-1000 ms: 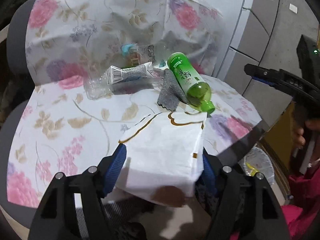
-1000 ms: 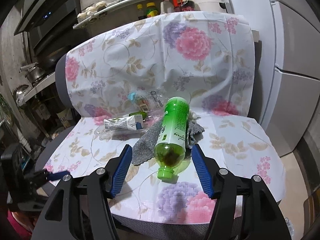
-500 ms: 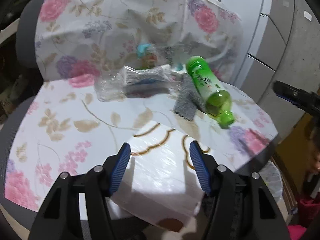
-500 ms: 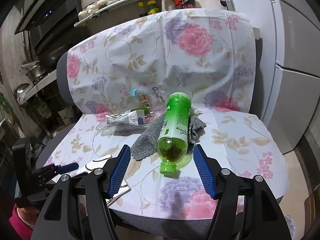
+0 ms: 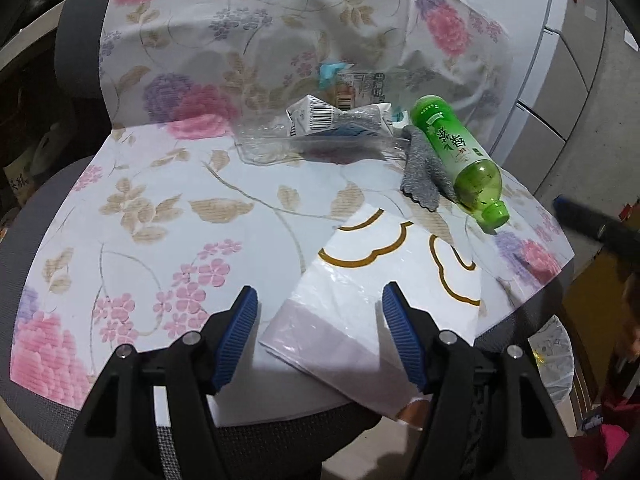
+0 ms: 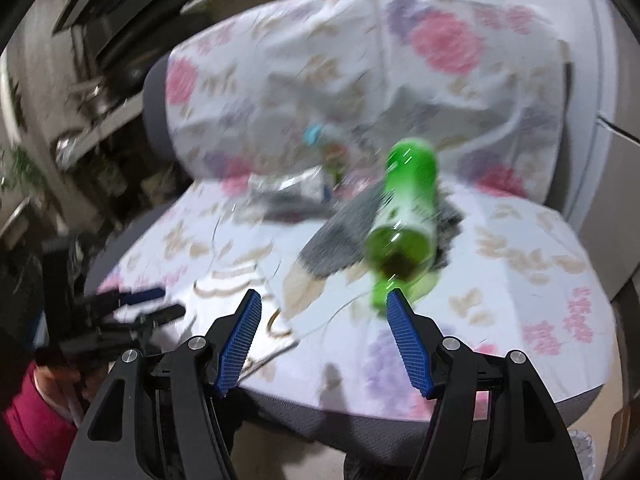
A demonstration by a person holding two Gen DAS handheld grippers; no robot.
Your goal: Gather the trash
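A white plastic bag with gold lines [image 5: 384, 280] lies flat on the flowered chair seat [image 5: 160, 216]. My left gripper [image 5: 318, 340] is open, its jaws on either side of the bag's near edge, not holding it. A green bottle [image 5: 460, 156] lies on its side on a grey cloth [image 5: 420, 172]. Clear wrappers and a crushed carton [image 5: 320, 124] lie behind it. My right gripper [image 6: 322, 338] is open and empty, just in front of the green bottle's [image 6: 404, 220] cap; this view is blurred.
The chair's back is draped in the same flowered cover [image 5: 280, 32]. White cabinets [image 5: 560, 80] stand to the right. A lined bin [image 5: 552, 352] sits on the floor by the chair's right front. Kitchen shelves [image 6: 100, 40] stand at the left.
My left gripper has let go of the white bag, which now lies flat on the seat. My right gripper has moved closer to the green bottle.
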